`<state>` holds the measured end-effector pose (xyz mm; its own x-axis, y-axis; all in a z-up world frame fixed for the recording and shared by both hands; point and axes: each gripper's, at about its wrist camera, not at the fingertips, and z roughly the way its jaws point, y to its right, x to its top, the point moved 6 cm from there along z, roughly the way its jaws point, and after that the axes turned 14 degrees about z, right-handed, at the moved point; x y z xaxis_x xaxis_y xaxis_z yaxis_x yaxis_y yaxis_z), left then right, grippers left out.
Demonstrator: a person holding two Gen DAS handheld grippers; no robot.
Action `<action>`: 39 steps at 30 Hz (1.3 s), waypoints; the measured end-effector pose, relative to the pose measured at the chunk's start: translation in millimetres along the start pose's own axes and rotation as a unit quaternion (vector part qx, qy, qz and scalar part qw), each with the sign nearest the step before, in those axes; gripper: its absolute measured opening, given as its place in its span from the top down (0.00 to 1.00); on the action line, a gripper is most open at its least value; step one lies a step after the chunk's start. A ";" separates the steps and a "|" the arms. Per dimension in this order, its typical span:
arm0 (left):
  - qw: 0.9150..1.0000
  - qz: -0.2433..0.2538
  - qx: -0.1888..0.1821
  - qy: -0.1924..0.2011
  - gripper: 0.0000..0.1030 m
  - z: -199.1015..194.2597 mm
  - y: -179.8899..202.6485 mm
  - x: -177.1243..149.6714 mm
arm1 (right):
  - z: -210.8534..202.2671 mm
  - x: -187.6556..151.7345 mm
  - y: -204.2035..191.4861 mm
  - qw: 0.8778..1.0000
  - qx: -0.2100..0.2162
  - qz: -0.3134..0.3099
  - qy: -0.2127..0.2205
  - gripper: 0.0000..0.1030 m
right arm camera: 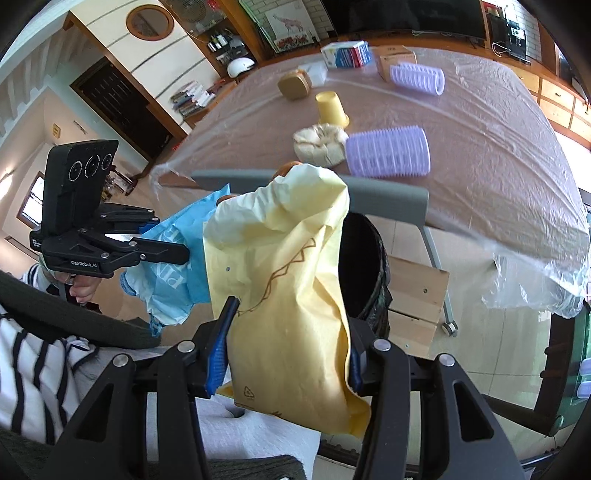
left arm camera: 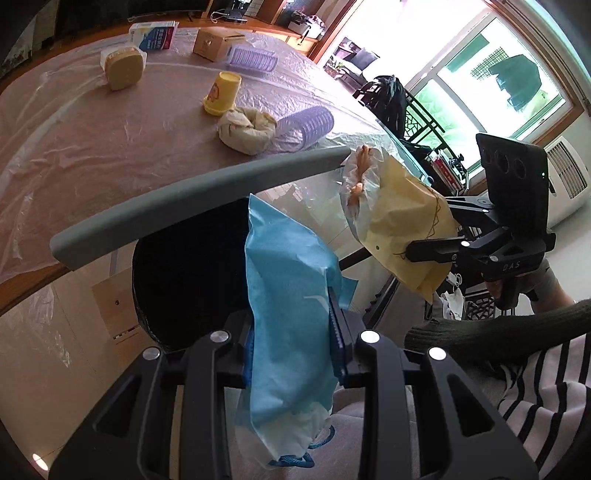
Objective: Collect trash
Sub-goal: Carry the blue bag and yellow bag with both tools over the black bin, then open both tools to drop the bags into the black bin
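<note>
L gripper is clamped on a blue bag, pads pressing both sides; the bag sticks up past the jaws and hangs crumpled below them. R gripper is clamped on a yellow bag, which bulges above the jaws and trails below. In the L view the yellow bag shows at right, w/ the R gripper pinching its lower edge. In the R view the blue bag shows at left in the L gripper.

Both bags are held in the air near the table edge, side by side, above a black bin w/ a dark liner. A grey bar runs between bin and table. The blue bag sits in front of the bin mouth in the L view.

On the table, under clear plastic sheet: 1 yellow cup upside down, 1 crumpled cream wad touching a purple roller, a 2nd purple roller farther back beside a cardboard box, a tan lidded tub, and a blue-white carton.

A striped sleeve shows at lower right of the L view.
</note>
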<state>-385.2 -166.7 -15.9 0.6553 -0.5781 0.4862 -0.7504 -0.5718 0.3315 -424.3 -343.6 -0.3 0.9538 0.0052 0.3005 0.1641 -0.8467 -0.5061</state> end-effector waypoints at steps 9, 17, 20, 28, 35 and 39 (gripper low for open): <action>0.998 -0.022 0.018 -0.048 0.68 30.2 -24.3 -17.7 | 36.5 -5.9 8.7 0.999 -0.029 0.003 -0.033 0.53; 0.996 -0.036 0.058 -0.059 0.68 46.7 -41.7 -14.6 | 73.1 1.7 7.8 0.998 -0.049 0.005 -0.043 0.53; 0.995 -0.045 0.070 -0.059 0.68 51.9 -48.3 -13.4 | 82.7 6.9 11.2 0.998 -0.054 0.019 -0.038 0.53; 0.993 -0.045 0.092 -0.064 0.68 65.5 -52.9 -5.3 | 105.8 4.8 10.3 0.996 -0.072 0.017 -0.039 0.53; 0.992 -0.053 0.096 -0.068 0.68 73.2 -57.4 -0.4 | 116.0 7.2 14.8 0.996 -0.070 0.036 -0.039 0.53; 0.991 -0.057 0.100 -0.064 0.68 74.7 -60.7 1.7 | 118.9 11.3 17.9 0.995 -0.072 0.054 -0.031 0.53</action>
<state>-332.1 -176.4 -95.7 0.7505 -0.5647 0.3433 -0.6467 -0.7345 0.2058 -380.6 -295.5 -102.1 0.9782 -0.0607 0.1985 0.0264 -0.9120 -0.4093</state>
